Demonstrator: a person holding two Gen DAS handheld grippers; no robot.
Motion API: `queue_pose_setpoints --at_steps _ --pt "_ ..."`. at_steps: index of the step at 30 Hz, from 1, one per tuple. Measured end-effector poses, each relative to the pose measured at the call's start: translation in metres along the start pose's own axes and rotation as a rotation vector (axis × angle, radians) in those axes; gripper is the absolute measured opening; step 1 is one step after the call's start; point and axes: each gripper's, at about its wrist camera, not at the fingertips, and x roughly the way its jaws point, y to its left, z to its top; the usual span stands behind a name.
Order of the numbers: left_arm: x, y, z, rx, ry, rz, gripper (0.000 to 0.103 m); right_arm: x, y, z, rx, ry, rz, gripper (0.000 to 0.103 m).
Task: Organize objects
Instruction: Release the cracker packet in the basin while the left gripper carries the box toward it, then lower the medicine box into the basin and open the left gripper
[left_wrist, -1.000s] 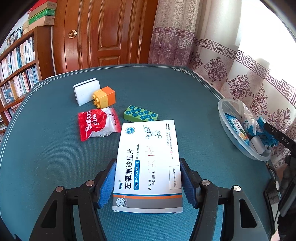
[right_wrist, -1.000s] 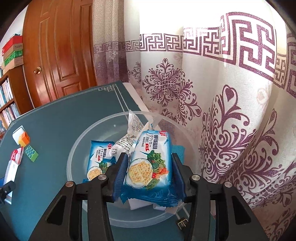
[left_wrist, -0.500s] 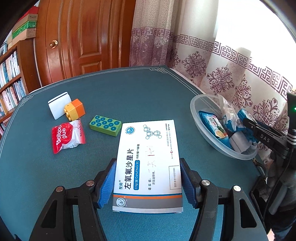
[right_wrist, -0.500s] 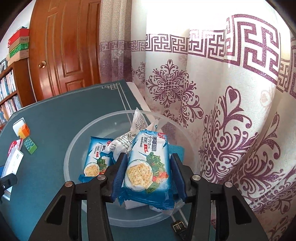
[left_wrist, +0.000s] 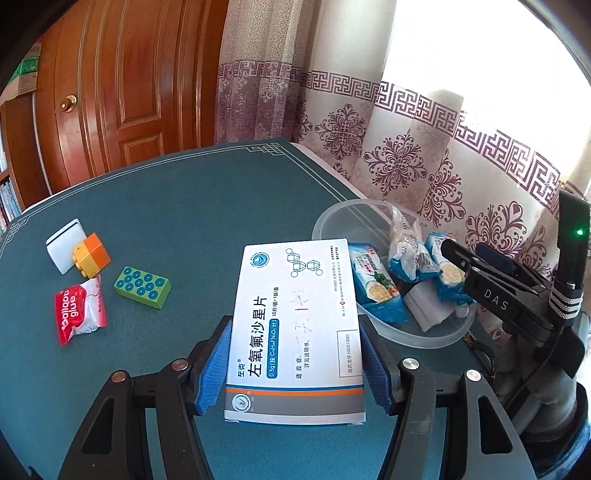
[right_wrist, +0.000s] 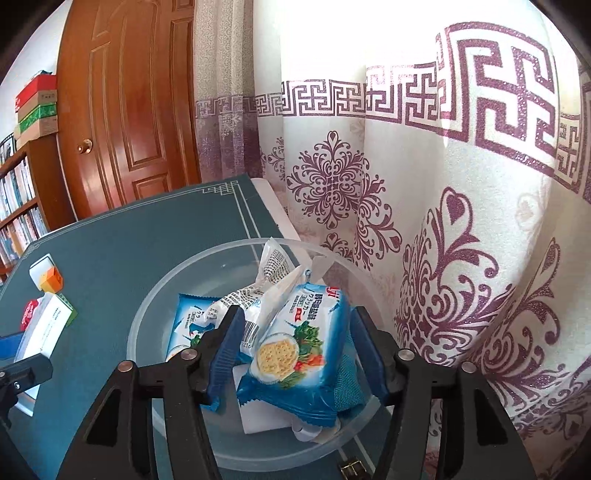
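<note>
Left wrist view: left gripper clamped a white medicine box above the table, just left of the clear bowl.
On the cloth to the left lay a green brick, red glue pkt, orange block & white pad. Right wrist view: right gripper sat w/ jaws parted, blue pads either side of a cracker pkt lying in the bowl w/ other pkts; grip couldn't be told.

Left wrist view looks forward along the left tongs, low over the desk, toward door and curtain. Right wrist view sits close above the clear bowl, facing the curtain. Both show the bowl and the desk.
</note>
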Motion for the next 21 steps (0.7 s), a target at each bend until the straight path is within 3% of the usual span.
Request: queue_pose_setpoints --at_steps 14,21 --pt "0.045 -0.033 0.031 0.022 0.048 -0.079 0.067 -0.051 -0.005 -0.014 -0.024 -0.086 0.027 0.069" --pt "0.067 -0.051 0.045 0.06 0.056 -0.071 0.067 -0.06 -0.012 -0.018 -0.017 -0.099 0.033 0.069"
